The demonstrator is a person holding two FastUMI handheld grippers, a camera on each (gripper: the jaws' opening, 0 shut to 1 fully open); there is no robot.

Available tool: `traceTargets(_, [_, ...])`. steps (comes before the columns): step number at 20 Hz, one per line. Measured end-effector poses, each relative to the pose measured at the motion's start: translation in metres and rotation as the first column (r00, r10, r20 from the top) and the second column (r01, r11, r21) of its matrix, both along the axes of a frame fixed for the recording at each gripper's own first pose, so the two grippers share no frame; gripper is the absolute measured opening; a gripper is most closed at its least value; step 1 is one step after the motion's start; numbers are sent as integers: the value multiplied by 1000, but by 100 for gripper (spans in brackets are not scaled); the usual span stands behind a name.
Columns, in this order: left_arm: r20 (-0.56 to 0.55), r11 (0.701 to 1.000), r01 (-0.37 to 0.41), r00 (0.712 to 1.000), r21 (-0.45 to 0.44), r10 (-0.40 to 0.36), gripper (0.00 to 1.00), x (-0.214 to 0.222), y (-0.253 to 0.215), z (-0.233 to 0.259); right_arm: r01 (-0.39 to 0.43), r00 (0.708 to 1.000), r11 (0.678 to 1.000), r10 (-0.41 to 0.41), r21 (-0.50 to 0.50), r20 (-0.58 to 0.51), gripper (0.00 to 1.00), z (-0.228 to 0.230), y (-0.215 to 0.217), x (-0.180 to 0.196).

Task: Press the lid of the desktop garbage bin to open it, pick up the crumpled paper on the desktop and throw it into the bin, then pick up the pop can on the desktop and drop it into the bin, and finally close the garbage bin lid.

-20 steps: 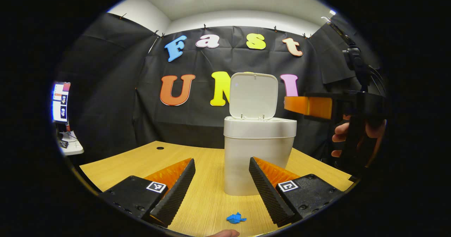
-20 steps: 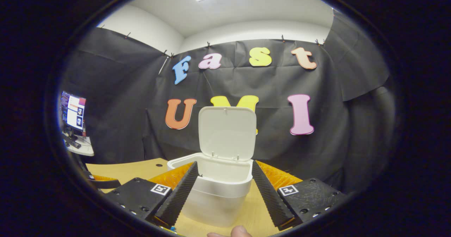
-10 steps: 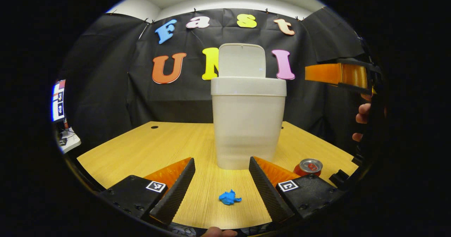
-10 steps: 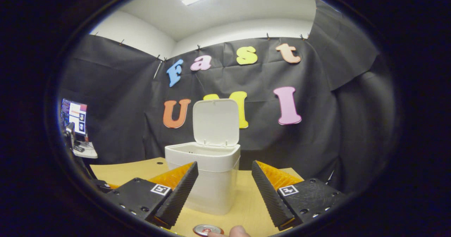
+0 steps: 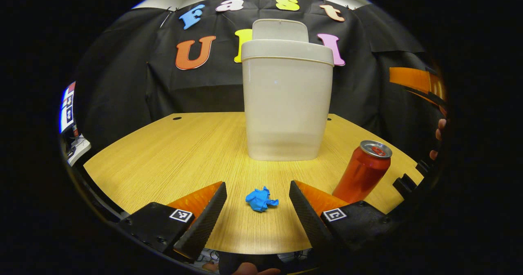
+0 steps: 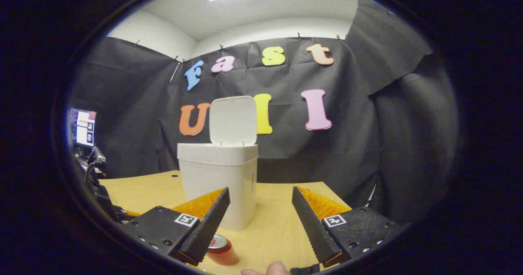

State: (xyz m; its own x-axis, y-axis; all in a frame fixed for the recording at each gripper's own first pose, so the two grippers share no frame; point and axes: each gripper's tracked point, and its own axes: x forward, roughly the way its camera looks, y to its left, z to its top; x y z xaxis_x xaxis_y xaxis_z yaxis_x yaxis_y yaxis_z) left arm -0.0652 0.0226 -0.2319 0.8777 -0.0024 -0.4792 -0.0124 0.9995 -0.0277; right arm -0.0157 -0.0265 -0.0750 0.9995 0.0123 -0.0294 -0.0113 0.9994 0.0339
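Bin (image 5: 286,103) at centre frame of the left gripper view, lid (image 5: 280,30) up, so paper next, by the look of it. Crumpled paper (image 5: 261,199) low centre on the bench (image 5: 171,156), dead ahead of the left gripper (image 5: 257,209), between its widely parted fingers but apparently just beyond the tips; no clear long axis. Likely a short forward reach, then a close. Pop can (image 5: 363,171) upright, lower right. Right gripper (image 6: 260,213) also spread wide and empty, can (image 6: 220,248) low by its left finger; left gripper judged nearer the paper.
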Motion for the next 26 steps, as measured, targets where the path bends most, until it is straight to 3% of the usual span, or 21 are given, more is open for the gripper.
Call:
traceTargets(6, [-64,1000,13,998,-5,-13,100,2,-2,-25,11,1000,1000,-11,16,-9,95,-21,-11,-14])
traceTargets(13, [-88,1000,6,996,5,-6,94,1,3,-41,-33,997,999,34,25,-63,95,-60,4,-27])
traceTargets(14, [-88,1000,9,996,10,-8,86,0,3,-41,-36,996,999,39,29,-75,97,-68,5,-31])
traceTargets(21, [-86,999,47,995,18,-45,78,0,3,-37,-23,989,997,33,71,-144,96,-105,3,-61])
traceTargets(23, [-87,998,51,995,23,-48,71,0,3,-36,-24,986,997,35,70,-163,95,-115,4,-67])
traceTargets(24, [-86,998,58,995,27,-56,75,2,1,-36,-34,984,997,46,71,-174,96,-122,7,-69])
traceTargets(26, [-84,998,62,995,24,-60,63,4,-4,-38,-46,977,996,60,73,-203,96,-134,12,-72])
